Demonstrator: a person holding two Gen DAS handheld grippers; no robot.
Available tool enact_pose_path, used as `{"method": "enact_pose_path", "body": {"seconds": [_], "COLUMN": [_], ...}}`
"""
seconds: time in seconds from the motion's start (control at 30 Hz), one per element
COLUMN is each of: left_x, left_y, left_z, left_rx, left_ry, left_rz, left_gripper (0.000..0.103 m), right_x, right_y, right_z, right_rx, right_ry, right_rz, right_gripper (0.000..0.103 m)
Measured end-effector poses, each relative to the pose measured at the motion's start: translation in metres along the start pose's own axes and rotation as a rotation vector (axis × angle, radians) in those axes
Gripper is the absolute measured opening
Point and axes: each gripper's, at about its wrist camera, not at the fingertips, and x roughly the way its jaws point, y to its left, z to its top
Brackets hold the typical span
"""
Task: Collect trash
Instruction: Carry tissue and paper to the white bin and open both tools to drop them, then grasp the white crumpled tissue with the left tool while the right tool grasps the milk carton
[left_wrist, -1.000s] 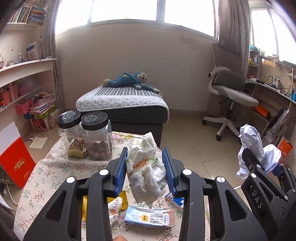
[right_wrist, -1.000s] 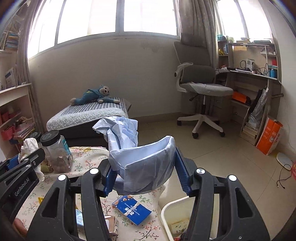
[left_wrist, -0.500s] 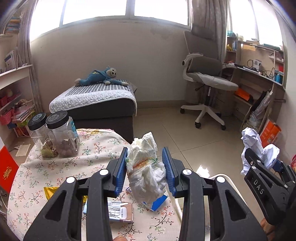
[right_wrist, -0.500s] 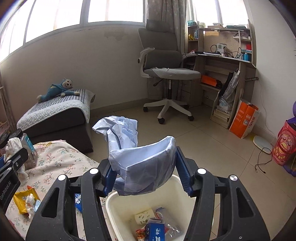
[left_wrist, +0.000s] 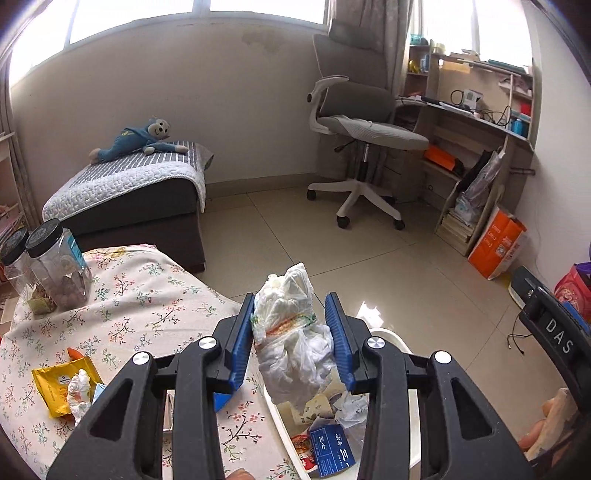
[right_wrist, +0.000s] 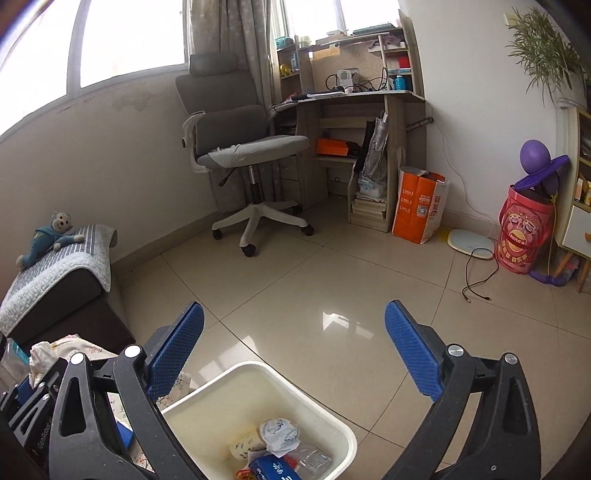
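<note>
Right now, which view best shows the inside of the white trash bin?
The right wrist view: the white trash bin sits open below, contents clear. In the left wrist view, the left gripper and its crumpled plastic bag hide most of it.

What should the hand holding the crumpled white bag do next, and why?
Probably open the left gripper and let go. It is shut on the crumpled white bag, which hangs about over the white bin. The right gripper is open with nothing in it, and other trash already lies in the bin.

I see daylit windows (left_wrist: 258, 3), a beige tiled floor (right_wrist: 351, 280), a grey office chair (right_wrist: 240, 147), a cluttered desk (right_wrist: 354, 96) and a low bed (left_wrist: 125, 192).
</note>
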Motion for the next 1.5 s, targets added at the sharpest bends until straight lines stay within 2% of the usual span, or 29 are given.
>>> {"method": "enact_pose_path", "body": {"seconds": [0.2,0.27,0.3,0.33,0.57,0.8,0.9,1.07,1.5], "left_x": [0.011,0.016,0.017,0.017,0.009,-0.001,-0.006,-0.011,-0.025], "left_y": [-0.025,-0.029,-0.031,-0.032,-0.03,-0.011,-0.001,0.016,0.079], "left_z": [0.003,0.004,0.005,0.005,0.009,0.013,0.015,0.015,0.007], "left_rx": [0.025,0.023,0.019,0.015,0.014,-0.009,-0.027,-0.036,-0.109], "left_ry": [0.035,0.061,0.063,0.056,0.028,-0.004,-0.021,-0.038,-0.056], "left_rz": [-0.064,-0.085,-0.083,-0.08,-0.052,0.004,0.024,0.067,0.192], "left_gripper": [0.039,0.05,0.06,0.066,0.08,0.081,0.086,0.086,0.089], "right_x": [-0.009,-0.01,-0.009,-0.008,-0.008,-0.011,-0.012,-0.014,-0.026], "right_y": [-0.016,-0.023,-0.028,-0.03,-0.025,-0.008,0.002,0.021,0.085], "right_z": [0.007,0.008,0.009,0.009,0.005,0.0,-0.002,-0.006,-0.018], "right_rx": [0.038,0.05,0.057,0.064,0.017,-0.022,-0.042,-0.083,-0.188], "right_ry": [-0.072,-0.08,-0.079,-0.075,-0.067,-0.051,-0.04,-0.04,-0.031], "right_rz": [-0.053,-0.075,-0.082,-0.085,-0.109,-0.076,-0.058,-0.037,0.076], "right_gripper": [0.096,0.096,0.096,0.096,0.096,0.096,0.096,0.096,0.096]}}
